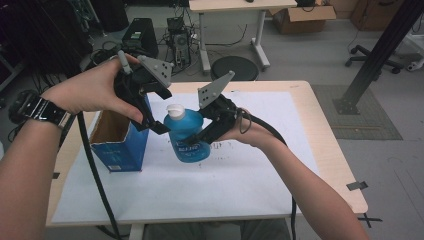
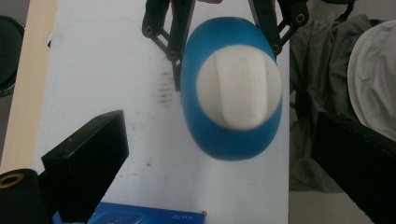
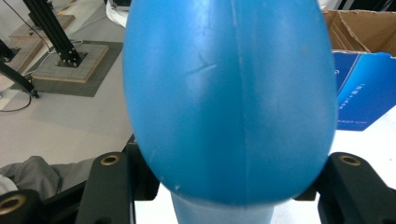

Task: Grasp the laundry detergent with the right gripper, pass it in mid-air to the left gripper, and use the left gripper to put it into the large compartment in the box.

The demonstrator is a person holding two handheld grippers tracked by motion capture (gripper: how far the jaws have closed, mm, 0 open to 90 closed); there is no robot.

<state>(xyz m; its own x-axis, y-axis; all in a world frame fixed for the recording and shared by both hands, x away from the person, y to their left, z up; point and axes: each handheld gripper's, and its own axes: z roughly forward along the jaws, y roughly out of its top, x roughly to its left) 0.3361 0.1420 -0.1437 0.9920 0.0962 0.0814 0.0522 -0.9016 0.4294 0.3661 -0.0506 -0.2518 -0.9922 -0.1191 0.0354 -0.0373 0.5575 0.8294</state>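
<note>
At left of the high view stands an open blue box [image 1: 120,145] on the white mat [image 1: 240,185]. Above it, the left gripper [image 1: 155,125] hovers with jaws wide apart. At centre, the right gripper [image 1: 200,137] clamps a blue bottle [image 1: 186,135], white cap up, lifted off the mat.

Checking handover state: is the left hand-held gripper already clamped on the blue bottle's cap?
No, the left hand-held gripper has its jaws wide apart, clear of the white cap.
</note>
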